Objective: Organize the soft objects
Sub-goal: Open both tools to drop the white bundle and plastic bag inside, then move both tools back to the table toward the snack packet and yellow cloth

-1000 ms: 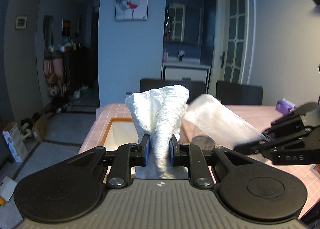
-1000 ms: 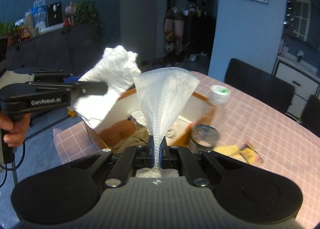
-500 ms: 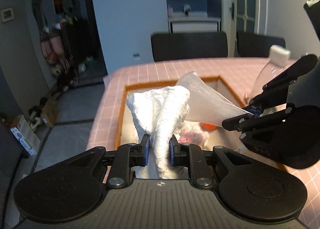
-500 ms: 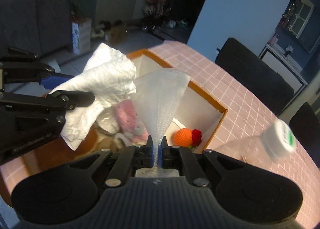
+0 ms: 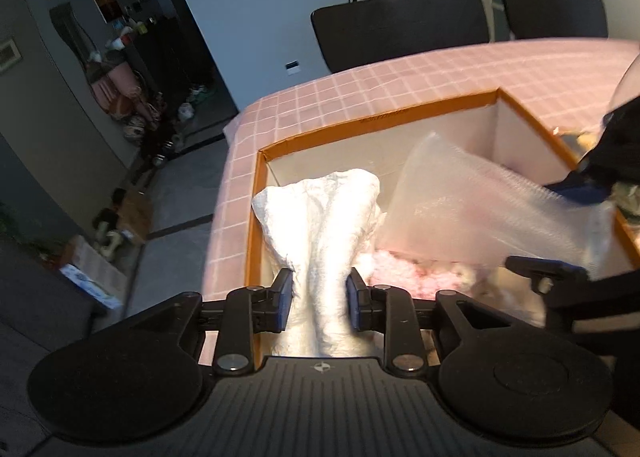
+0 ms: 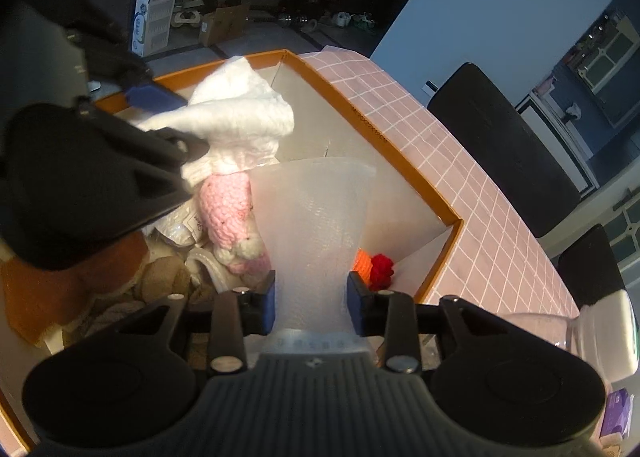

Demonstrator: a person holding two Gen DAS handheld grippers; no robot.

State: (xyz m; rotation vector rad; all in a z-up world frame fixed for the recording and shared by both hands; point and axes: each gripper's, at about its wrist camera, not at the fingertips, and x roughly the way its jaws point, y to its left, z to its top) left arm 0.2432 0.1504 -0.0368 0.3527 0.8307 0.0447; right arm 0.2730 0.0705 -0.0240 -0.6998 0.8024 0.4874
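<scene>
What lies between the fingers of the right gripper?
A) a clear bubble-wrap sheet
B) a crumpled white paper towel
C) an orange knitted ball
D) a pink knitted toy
A: in the right wrist view the clear bubble-wrap sheet rises between the fingers of the right gripper, above the orange-rimmed box.

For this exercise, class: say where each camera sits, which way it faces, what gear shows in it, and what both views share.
Left wrist: on the left gripper, facing down into the orange-rimmed box; its opening jaws flank the white cloth.
Right wrist: on the right gripper, facing down into the box; its opening jaws flank the clear bubble wrap.
Shared: box, cloth, wrap, pink tablecloth, each other's gripper.
</scene>
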